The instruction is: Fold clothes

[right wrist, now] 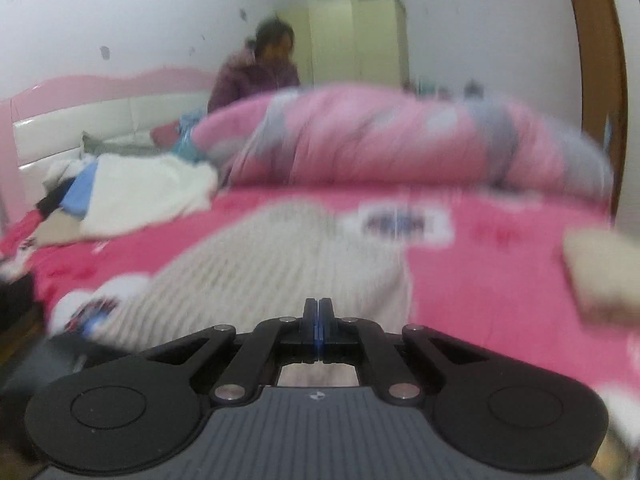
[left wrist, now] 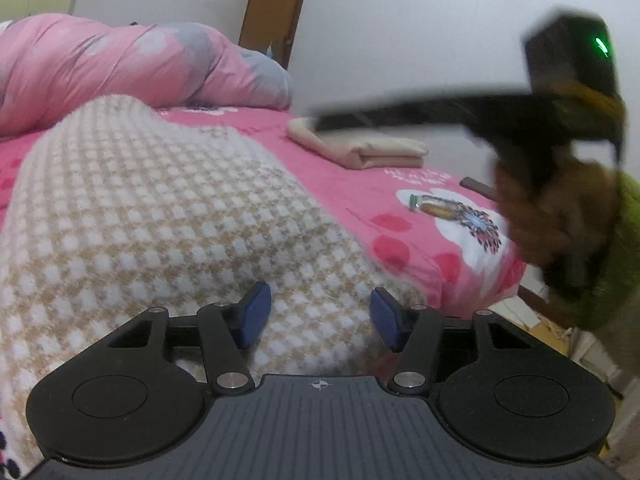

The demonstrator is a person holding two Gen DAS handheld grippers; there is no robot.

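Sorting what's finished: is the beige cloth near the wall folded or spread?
Folded: the beige cloth lies as a neat stacked rectangle with layered edges on the pink bedsheet.

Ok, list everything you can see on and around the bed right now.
Beige-and-white checked knit garment: one, spread on the bed under the left gripper.
Folded beige cloth: one, far side of the sheet.
Pink floral bedsheet: one, covers the bed.
Pink-and-grey quilt: one, bunched at the back.
Small wrapped packet: one, on the sheet.
Unfolded clothes pile: white, blue, by the headboard.
Seated person: one, behind the quilt.
Left gripper: open, empty.
Right gripper: shut, empty.
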